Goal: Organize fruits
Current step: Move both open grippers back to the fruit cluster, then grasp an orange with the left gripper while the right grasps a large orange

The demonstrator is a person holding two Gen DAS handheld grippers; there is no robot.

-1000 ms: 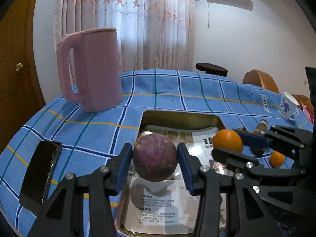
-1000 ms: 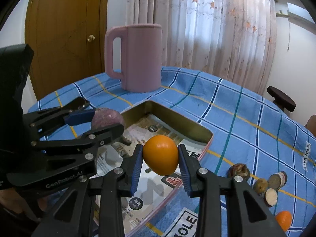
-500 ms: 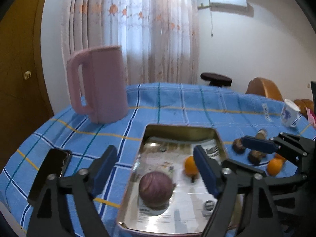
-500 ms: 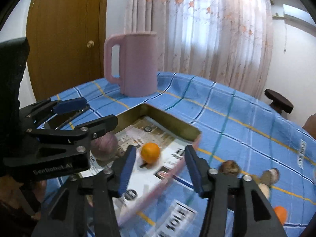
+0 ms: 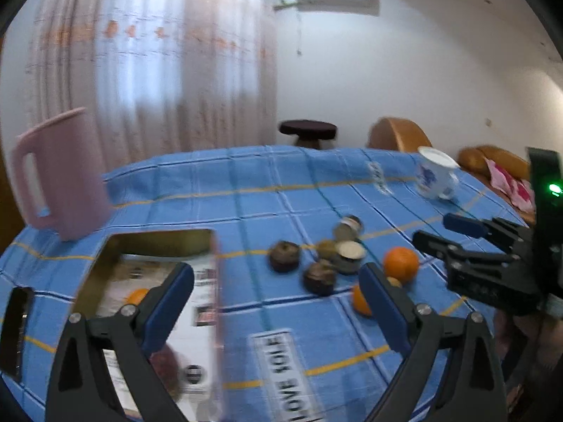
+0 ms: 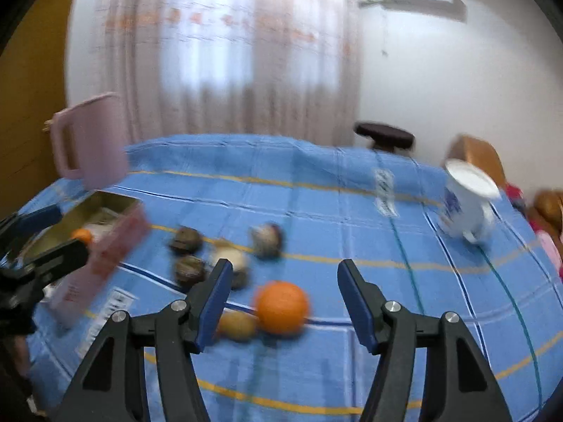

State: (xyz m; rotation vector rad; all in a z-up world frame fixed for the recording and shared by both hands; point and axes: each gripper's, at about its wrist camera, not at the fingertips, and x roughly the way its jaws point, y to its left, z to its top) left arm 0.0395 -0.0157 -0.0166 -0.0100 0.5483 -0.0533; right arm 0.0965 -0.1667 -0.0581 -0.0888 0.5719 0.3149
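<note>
The metal tray [image 5: 105, 246] lies at the left with a small orange [image 5: 137, 295] and a purple fruit [image 5: 165, 362] in it, the latter partly behind my finger. My left gripper [image 5: 278, 292] hangs over the cloth beside the tray, its jaws opening wide with nothing between them. Loose brown fruits [image 5: 285, 255], cut pieces [image 5: 348, 249] and an orange [image 5: 401, 263] lie ahead. My right gripper [image 6: 285, 274] is over another view of that orange [image 6: 281, 311]; its jaws are opening and the pads do not touch it. A small yellowish fruit [image 6: 237, 325] sits beside it.
A pink pitcher [image 5: 59, 176] stands behind the tray. A white mug with a blue pattern [image 6: 464, 204] sits at the far right of the blue checked cloth. A dark phone [image 5: 16, 330] lies at the left edge. Both views are motion-blurred.
Both grippers let go of their fruits, the purple one and the orange, which now lie in the tray. Both opened and swung right toward the loose fruits.
</note>
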